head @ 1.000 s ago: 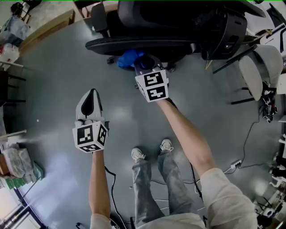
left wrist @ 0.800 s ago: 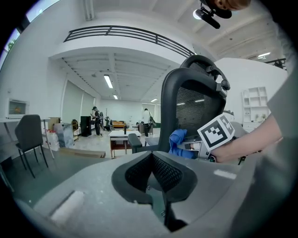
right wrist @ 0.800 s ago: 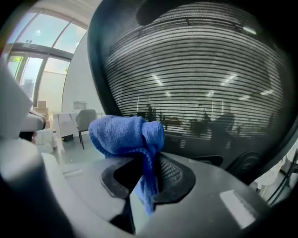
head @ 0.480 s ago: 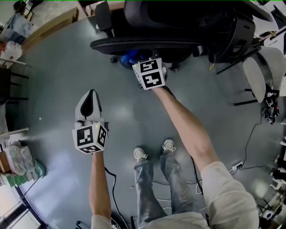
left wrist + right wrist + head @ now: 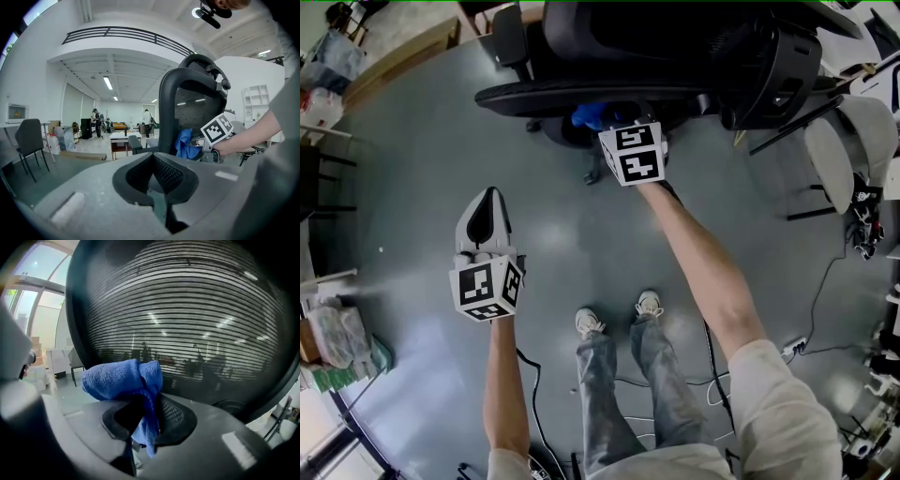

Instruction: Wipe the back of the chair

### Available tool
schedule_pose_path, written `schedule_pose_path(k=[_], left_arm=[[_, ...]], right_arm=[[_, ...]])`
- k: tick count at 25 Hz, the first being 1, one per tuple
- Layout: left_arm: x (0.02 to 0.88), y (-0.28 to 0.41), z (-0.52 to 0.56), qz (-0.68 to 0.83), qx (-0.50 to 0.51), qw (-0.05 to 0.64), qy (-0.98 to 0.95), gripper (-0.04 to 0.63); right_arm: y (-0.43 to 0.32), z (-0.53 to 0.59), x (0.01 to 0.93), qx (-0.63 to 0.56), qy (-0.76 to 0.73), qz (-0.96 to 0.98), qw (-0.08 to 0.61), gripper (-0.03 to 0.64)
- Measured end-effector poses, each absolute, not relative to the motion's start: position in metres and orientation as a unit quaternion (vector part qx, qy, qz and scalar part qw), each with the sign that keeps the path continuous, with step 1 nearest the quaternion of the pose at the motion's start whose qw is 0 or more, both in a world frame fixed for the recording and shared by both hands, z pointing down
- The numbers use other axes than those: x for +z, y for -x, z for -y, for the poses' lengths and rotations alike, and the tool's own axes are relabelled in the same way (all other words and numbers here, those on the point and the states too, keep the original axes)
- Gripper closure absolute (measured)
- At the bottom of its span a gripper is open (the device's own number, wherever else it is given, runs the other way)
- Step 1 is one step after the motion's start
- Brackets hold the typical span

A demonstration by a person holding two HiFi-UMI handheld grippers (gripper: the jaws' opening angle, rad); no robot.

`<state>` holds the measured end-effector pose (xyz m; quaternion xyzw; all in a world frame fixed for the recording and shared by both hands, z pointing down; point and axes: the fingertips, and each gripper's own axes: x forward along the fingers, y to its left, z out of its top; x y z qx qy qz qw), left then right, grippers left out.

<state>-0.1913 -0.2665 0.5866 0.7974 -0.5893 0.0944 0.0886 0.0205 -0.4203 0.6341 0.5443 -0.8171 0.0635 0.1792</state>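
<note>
A black office chair's mesh back [image 5: 609, 92] spans the top of the head view and fills the right gripper view [image 5: 197, 333]. My right gripper [image 5: 614, 122] is shut on a bunched blue cloth [image 5: 591, 114], which is held up against the lower part of the chair back. The right gripper view shows the cloth [image 5: 124, 378] draped over that gripper's tips [image 5: 143, 401]. My left gripper [image 5: 490, 194] hangs over the bare floor, left of the chair and well short of it, shut and holding nothing. From the left gripper view, that gripper [image 5: 152, 159] looks toward the chair [image 5: 187, 108] and the cloth [image 5: 185, 143].
A white chair [image 5: 853, 141] stands at the right, with cables and a power strip [image 5: 797, 347] on the grey floor below it. The person's shoes [image 5: 591, 323] are at bottom centre. Bags [image 5: 337, 337] lie at the left edge. A grey chair [image 5: 30, 140] stands far left.
My right gripper with the blue cloth has moved up to the chair back and then slid right along it. The left gripper has barely moved.
</note>
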Motion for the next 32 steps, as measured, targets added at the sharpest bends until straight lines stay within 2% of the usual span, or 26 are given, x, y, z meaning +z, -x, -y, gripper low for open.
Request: schedule_pose_path(k=[15, 24, 32], left_arm=[[0.58, 0.162, 0.273, 0.572, 0.093, 0.084, -0.811, 0.591], [0.574, 0.148, 0.269, 0.565, 0.091, 0.085, -0.816, 0.591], [0.563, 0.135, 0.253, 0.557, 0.09, 0.085, -0.822, 0.591]], right_arm=[[-0.115, 0.417, 0.629, 0.054, -0.602, 0.774, 0.191, 0.546], [-0.129, 0.396, 0.617, 0.062, -0.612, 0.771, 0.166, 0.546], [-0.127, 0.33, 0.583, 0.037, -0.601, 0.788, 0.129, 0.546]])
